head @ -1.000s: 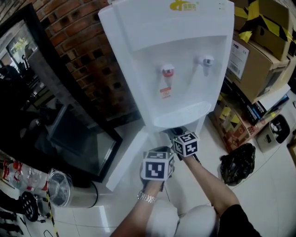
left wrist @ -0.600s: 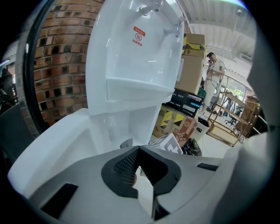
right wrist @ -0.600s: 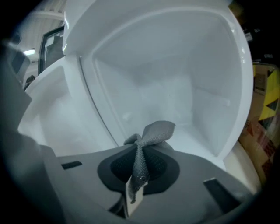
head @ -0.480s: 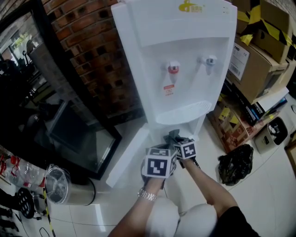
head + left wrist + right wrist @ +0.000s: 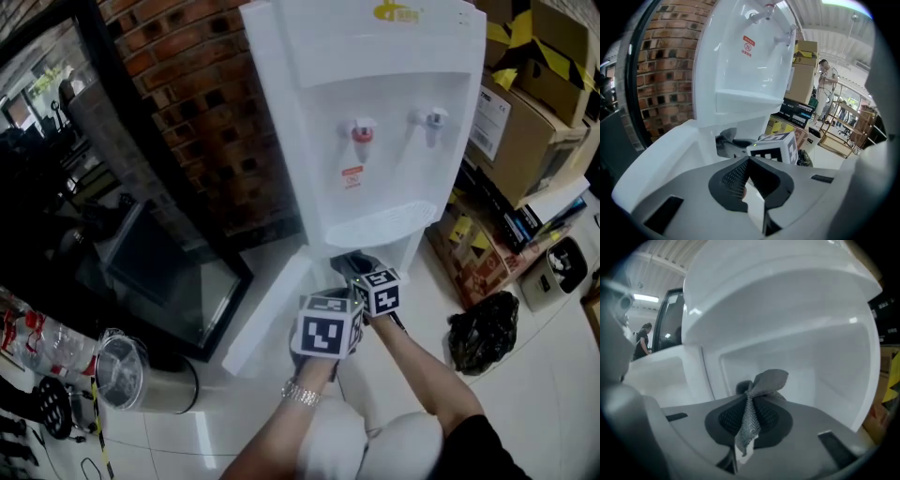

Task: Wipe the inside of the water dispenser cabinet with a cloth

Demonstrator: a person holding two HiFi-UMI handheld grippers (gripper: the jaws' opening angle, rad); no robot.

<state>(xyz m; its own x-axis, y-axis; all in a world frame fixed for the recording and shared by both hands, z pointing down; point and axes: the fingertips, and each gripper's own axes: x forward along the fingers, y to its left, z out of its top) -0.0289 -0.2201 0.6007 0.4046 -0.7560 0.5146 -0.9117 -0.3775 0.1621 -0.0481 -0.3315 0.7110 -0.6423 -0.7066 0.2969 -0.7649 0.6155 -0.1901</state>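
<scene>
The right gripper (image 5: 750,405) — jaws pinching the grey mesh cloth (image 5: 768,378) — has, apparently, pushed back toward 12 o'clock into the open lower cabinet (image 5: 801,362) of the white water dispenser (image 5: 375,141): another wiping stroke. The left gripper (image 5: 749,161), jaws pressed together on nothing, hangs at its 8 o'clock.

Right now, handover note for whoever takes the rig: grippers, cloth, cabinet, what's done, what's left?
Right gripper: shut on the grey cloth, pointed into the cabinet from its mouth, below the drip tray.
Left gripper: jaws together, nothing in them, held beside the right one just outside the opening.
Cabinet door: open, swung out to the left.
Done: door open, cloth gripped and at the cabinet.
Left: wipe the inner walls and floor. The pictures don't show how much has been wiped, so treat all of it as pending. Then probably pull out and close the door.
</scene>
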